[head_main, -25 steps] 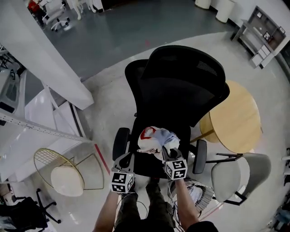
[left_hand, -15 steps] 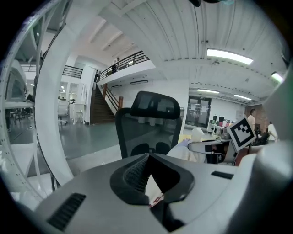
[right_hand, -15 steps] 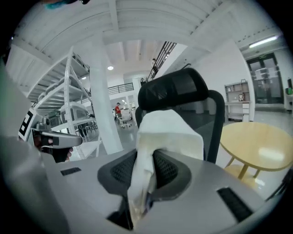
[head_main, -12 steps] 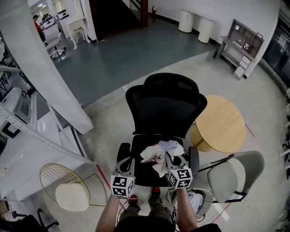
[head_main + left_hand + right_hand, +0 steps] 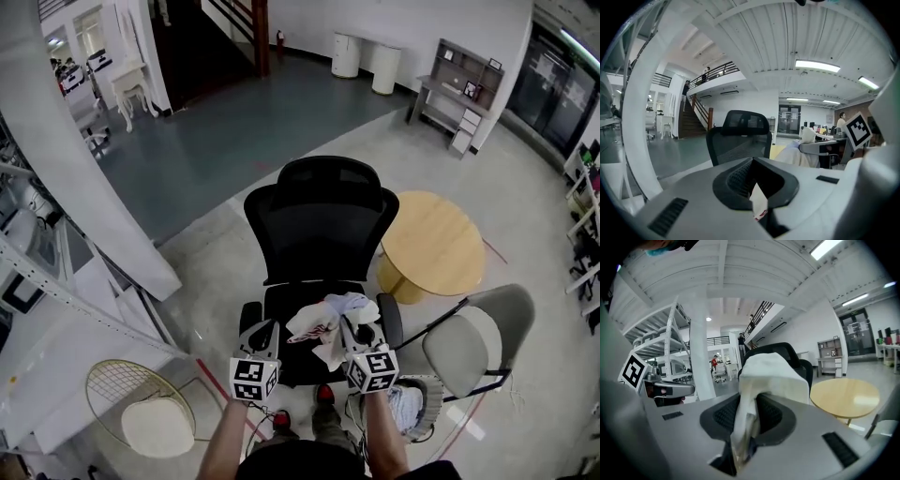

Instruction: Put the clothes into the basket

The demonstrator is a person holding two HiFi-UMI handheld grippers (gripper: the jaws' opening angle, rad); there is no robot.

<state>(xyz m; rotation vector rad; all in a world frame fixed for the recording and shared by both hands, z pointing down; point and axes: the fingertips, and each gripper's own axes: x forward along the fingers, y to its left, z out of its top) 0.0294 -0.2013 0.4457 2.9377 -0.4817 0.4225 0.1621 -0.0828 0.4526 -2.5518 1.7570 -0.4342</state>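
The left gripper [image 5: 266, 330] and the right gripper [image 5: 352, 328] both pinch a crumpled white garment with red print [image 5: 319, 323] above the black mesh office chair [image 5: 314, 220]. This is the carrying step, I judge. Next the garment must be brought over the gold wire basket [image 5: 105, 377].

Head view: from above the person, facing steeply down; the office chair [image 5: 319, 225] is near, with the left gripper [image 5: 265, 330] and right gripper [image 5: 350, 326] at the bottom edge.
Left gripper view: rides the left gripper, faces about level along its jaws at the chair's back.
Right gripper view: rides the right gripper, faces about level, very close to the clothes [image 5: 761, 373].
Shared: all 3 views show the chair; the head and right gripper views share the round table [image 5: 433, 246].
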